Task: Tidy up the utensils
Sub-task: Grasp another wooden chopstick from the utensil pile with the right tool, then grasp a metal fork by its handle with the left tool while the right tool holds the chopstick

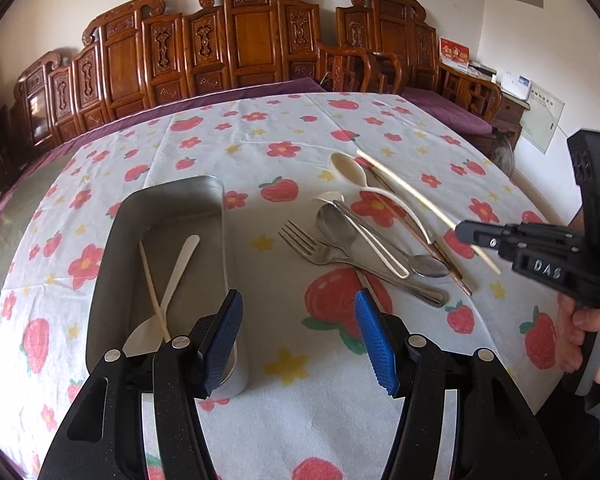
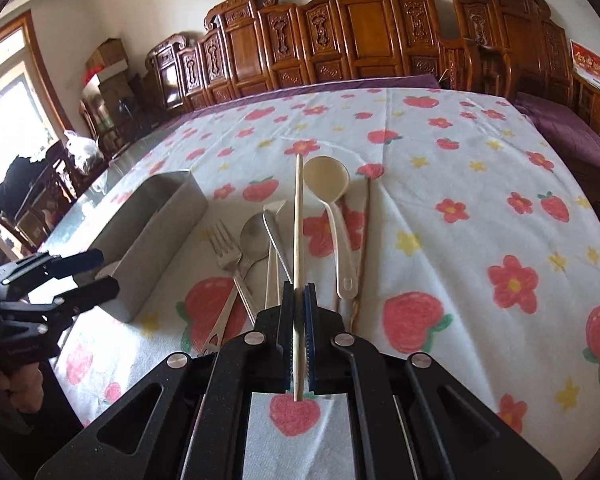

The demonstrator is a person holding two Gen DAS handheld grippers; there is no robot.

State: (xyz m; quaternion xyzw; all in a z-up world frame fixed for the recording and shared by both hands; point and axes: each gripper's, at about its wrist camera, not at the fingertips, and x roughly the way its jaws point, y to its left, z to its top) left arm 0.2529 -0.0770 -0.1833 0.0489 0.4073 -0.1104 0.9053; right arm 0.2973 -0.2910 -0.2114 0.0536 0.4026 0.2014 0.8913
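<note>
A pale, thin chopstick [image 2: 298, 216] sits clamped in the right claw [image 2: 299, 300] above the table's [image 2: 440, 184] utensil pile [image 1: 364, 232]; the left claw [image 1: 300, 336] hangs half-open, empty, beside the grey tray [image 1: 168, 216].

- A home living or dining room.
- Carved wooden bench [image 1: 236, 40] with purple cushions along the wall.
- Flower-and-strawberry tablecloth [image 2: 460, 184] covers the table.
</note>
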